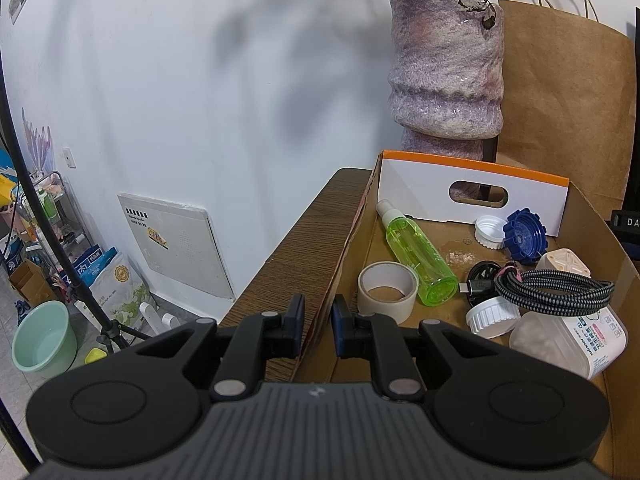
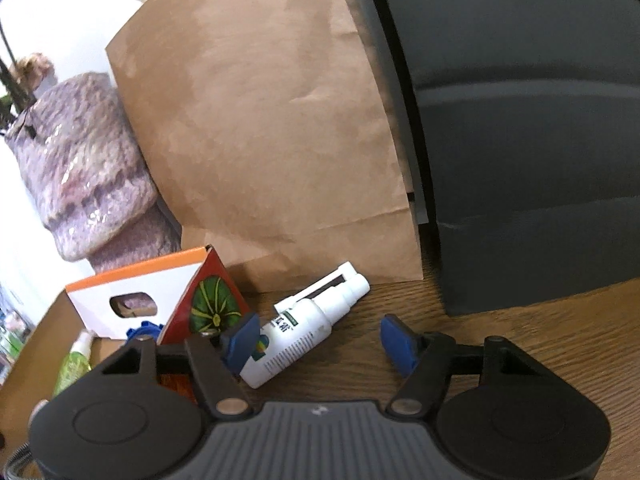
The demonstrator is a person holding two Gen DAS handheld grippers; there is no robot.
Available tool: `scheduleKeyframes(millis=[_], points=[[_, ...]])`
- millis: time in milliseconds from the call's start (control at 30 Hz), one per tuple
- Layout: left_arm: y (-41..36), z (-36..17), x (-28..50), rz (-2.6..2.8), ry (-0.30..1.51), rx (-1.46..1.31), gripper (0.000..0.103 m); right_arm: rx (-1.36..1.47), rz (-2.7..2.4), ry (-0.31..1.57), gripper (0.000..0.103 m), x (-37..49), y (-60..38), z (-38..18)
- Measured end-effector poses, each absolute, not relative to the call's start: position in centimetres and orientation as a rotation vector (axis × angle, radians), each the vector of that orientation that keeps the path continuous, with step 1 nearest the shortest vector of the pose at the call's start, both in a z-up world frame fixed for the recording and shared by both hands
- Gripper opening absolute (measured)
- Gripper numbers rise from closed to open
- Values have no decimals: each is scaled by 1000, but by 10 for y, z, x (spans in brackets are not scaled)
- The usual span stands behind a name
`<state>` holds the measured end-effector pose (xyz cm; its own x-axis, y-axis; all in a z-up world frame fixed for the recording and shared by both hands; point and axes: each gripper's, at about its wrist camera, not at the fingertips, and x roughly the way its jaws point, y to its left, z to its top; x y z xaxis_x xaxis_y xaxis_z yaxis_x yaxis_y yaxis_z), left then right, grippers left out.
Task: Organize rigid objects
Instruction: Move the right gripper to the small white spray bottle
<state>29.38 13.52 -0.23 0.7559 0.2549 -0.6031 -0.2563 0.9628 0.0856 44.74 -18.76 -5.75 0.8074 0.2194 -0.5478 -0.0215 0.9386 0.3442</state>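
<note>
The left tongs (image 1: 318,326) clamp the cardboard box's wall (image 1: 340,264), likely steadying it, while the right tongs (image 2: 320,340) stand apart around the white spray bottle (image 2: 298,330) (untouched) on the counter (image 2: 520,344).

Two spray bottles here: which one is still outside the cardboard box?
The white spray bottle, lying on the wooden table. The green spray bottle already lies inside the cardboard box.

light: bright, even | shadows: soft plant shadow on wall (image 1: 200,80) | right view blurred | fisheye-bent edges
</note>
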Motion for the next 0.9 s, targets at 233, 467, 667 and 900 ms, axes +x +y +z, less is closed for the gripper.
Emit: scheduleKeyframes(millis=[233,467,667,900], points=[[135,-2,294,279,657,-2,15,354,137,619,60,447,-188,-56],[135,-2,294,279,657,-2,15,381,170,614,57,447,-186,-57],[135,-2,294,279,657,-2,15,418,149,623,52,455,-185,-61],[135,-2,294,278,658,-3,15,300,152,643,40,445,-175,-51]])
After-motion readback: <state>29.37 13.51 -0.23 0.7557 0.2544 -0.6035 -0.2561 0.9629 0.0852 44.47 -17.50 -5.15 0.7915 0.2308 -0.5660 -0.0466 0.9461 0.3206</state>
